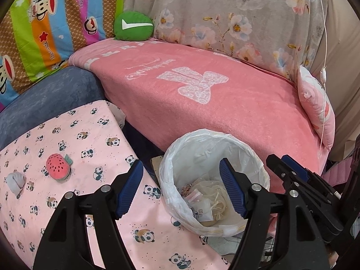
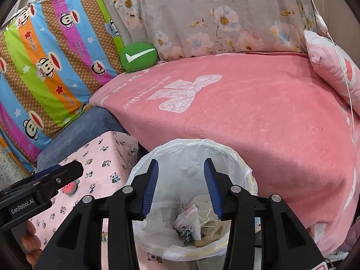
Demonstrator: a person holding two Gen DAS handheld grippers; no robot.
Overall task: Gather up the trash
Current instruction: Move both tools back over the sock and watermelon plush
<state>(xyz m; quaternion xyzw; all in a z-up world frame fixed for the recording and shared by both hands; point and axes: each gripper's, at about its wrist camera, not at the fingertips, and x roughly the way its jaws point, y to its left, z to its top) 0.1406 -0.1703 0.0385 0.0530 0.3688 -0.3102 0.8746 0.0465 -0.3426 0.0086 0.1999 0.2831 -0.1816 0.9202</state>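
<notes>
Several scraps of paper and wrapper (image 2: 198, 222) already lie at the bottom of the lined bin (image 2: 236, 157) wedged between the pink bed and the panda-print cloth (image 1: 74, 135). Both the left gripper (image 1: 182, 189) and the right gripper (image 2: 180, 189) hang spread and empty over it. I judge little remains, perhaps the grey wad (image 1: 15, 182) by the strawberry toy (image 1: 58, 165).

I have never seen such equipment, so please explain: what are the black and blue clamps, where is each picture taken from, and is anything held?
They are two hand-held grippers, each carrying a camera that looks along its fingers. One picture is from the left gripper, the other from the right gripper. Both are open and hold nothing. Both hang over a lined trash bin with wrappers inside. Beside it, on the panda-print cloth, lie a watermelon-shaped toy and a grey crumpled item.
</notes>
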